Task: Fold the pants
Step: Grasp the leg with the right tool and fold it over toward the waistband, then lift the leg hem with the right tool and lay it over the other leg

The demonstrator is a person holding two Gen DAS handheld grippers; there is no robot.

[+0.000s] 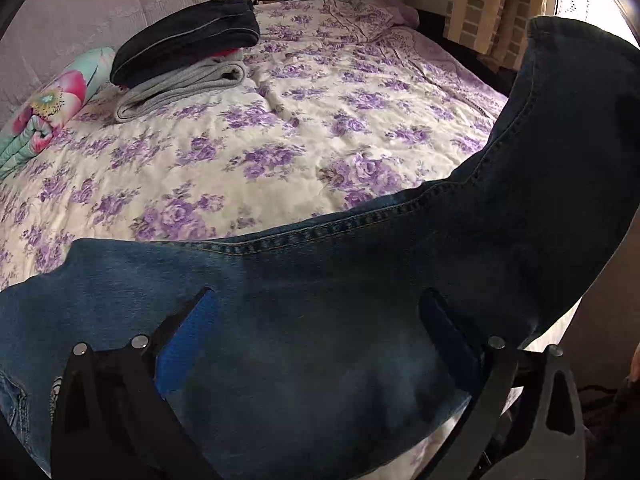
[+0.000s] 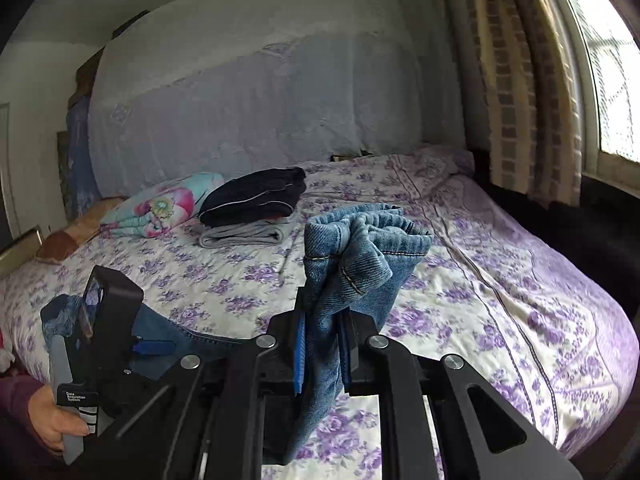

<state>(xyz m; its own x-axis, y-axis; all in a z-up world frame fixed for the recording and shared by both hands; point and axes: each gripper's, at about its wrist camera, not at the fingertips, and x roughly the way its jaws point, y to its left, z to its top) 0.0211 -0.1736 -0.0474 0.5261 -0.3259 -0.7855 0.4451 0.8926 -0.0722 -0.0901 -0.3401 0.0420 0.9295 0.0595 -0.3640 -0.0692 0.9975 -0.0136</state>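
Note:
The pants are blue jeans point(image 1: 320, 312). In the left wrist view they lie across the near edge of the bed, and one leg rises up to the right. My left gripper point(image 1: 316, 308) is open, its jaws wide apart over the denim, with blue pads point(image 1: 188, 344) showing. In the right wrist view my right gripper point(image 2: 322, 344) is shut on the bunched leg hems of the jeans point(image 2: 360, 248), held up above the bed. The left gripper point(image 2: 154, 347) also shows at the lower left of that view, held by a hand.
The bed has a purple-flowered cover point(image 1: 280, 132). A stack of folded clothes point(image 1: 188, 52), dark on grey, lies at the back left beside a flowered pillow point(image 1: 52, 100). A curtain point(image 2: 520, 100) and a window point(image 2: 608, 60) are on the right.

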